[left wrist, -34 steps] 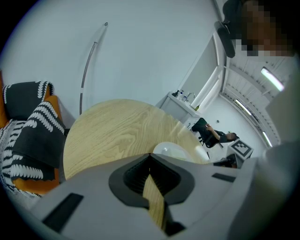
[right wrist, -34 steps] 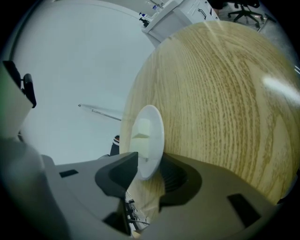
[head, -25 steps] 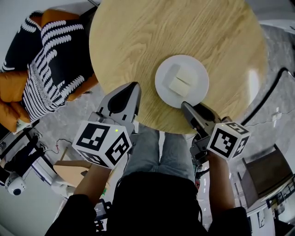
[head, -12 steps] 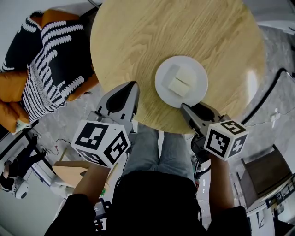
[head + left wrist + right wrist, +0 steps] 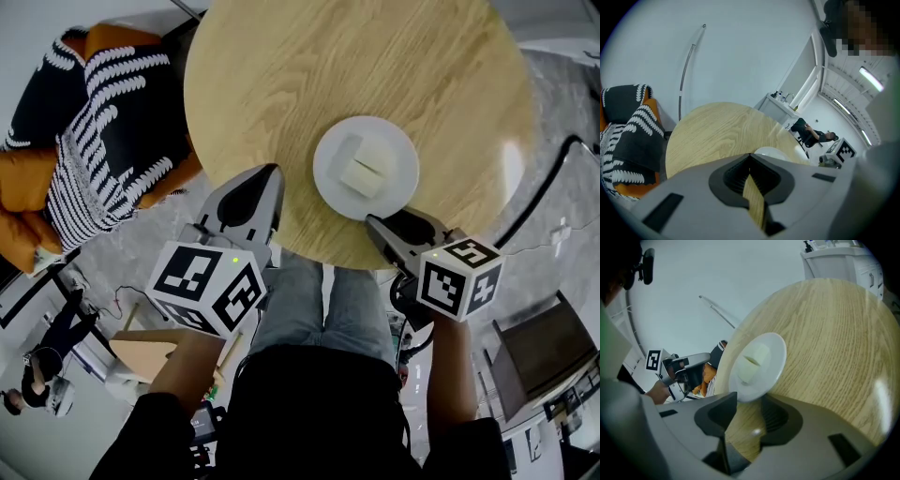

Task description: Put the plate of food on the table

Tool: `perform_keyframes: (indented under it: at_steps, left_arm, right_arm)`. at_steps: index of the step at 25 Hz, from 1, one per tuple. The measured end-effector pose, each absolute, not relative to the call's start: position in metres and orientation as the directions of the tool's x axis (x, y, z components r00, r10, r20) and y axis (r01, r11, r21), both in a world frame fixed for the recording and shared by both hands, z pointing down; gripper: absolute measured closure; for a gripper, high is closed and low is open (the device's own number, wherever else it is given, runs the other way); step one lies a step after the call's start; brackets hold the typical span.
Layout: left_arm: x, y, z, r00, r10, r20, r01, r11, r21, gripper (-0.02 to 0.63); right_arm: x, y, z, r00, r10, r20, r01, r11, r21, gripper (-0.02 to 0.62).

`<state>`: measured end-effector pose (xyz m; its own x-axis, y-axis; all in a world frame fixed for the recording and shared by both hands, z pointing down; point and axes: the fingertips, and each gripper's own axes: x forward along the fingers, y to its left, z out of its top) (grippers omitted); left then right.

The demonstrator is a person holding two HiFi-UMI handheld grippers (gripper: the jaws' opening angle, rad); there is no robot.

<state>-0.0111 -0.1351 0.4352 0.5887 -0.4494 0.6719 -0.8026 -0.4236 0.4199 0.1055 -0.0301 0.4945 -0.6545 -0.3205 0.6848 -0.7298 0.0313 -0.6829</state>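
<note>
Evidently the plate of food lay flat by the table's near edge, the right tool standing released just at its rim, while the left tool, clenched empty, hung beside that edge, unneeded.

Round light-wood tabletop over grey stone-look floor. Just beside its left edge, orange armchair draped with black-and-white striped blanket. Behind, plain white wall with thin curved metal rod. Beyond, white cabinet. Overhead, lit ceiling strip light.
</note>
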Motion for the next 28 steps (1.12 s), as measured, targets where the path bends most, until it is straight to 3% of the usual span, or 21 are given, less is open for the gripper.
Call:
perform_keyframes:
  at_steps: [7, 15, 28]
  left_arm:
    - [-0.01, -0.135, 0.427, 0.593, -0.451, 0.667, -0.799, -0.435, 0.416, 0.598]
    - [-0.01, -0.138, 0.425, 0.592, -0.459, 0.663, -0.8, -0.434, 0.414, 0.598]
    - [-0.011, -0.136, 0.42, 0.591, -0.465, 0.659, -0.801, -0.435, 0.412, 0.598]
  right_arm:
    - [0.095, -0.018, 0.491, -0.673, -0.241, 0.699, -0.736, 0.121, -0.667, 0.426]
    - [0.092, -0.013, 0.501, -0.581, -0.164, 0.797, -0.804, 0.269, -0.531, 0.426]
    - [0.094, -0.014, 0.505, -0.506, -0.18, 0.844, -0.848, 0.281, -0.448, 0.454]
